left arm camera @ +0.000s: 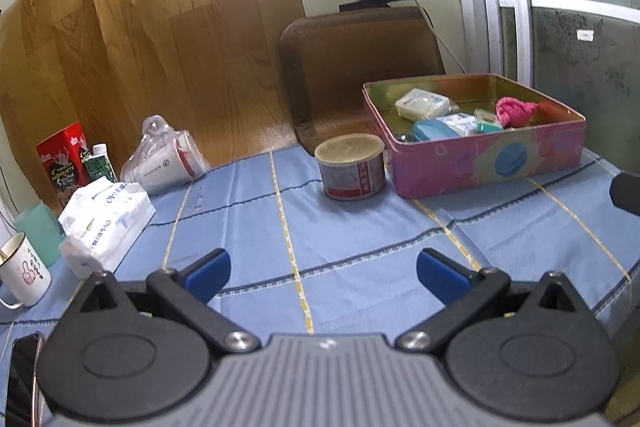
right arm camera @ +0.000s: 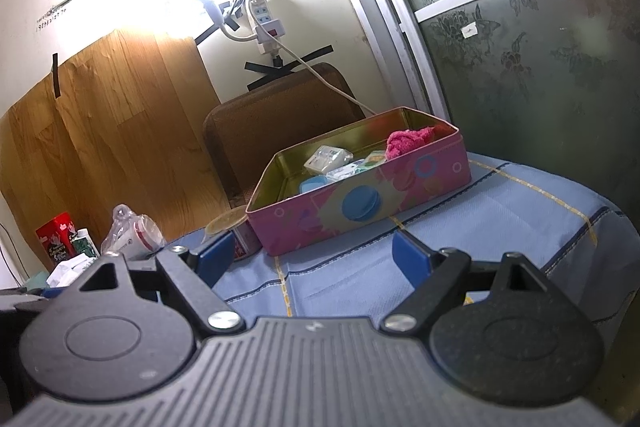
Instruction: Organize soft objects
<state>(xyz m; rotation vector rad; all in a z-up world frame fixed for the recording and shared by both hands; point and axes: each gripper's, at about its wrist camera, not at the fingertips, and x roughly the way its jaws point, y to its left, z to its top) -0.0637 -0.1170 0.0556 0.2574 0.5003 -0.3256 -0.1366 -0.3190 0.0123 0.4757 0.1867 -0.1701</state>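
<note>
A pink tin box (left arm camera: pixel 484 163) (right arm camera: pixel 360 211) stands at the far right of the blue tablecloth. Inside lie a pink cloth (left arm camera: pixel 514 110) (right arm camera: pixel 408 141), white tissue packs (left arm camera: pixel 422 103) (right arm camera: pixel 328 158) and a blue case (left arm camera: pixel 434 131) (right arm camera: pixel 314 183). My left gripper (left arm camera: pixel 322 273) hovers open over the cloth near the front edge, holding nothing. My right gripper (right arm camera: pixel 316 261) is open and empty too, a short way in front of the tin. A black part of the right gripper (left arm camera: pixel 626 193) shows at the left view's right edge.
A round tin (left arm camera: pixel 350 167) sits left of the pink box. At the left lie a bagged stack of paper cups (left arm camera: pixel 166 159), a white tissue pack (left arm camera: pixel 106 223), a red carton (left arm camera: pixel 62 163), a green cup (left arm camera: pixel 38 233) and a white mug (left arm camera: pixel 22 275). A brown chair back (left arm camera: pixel 360 67) stands behind the table.
</note>
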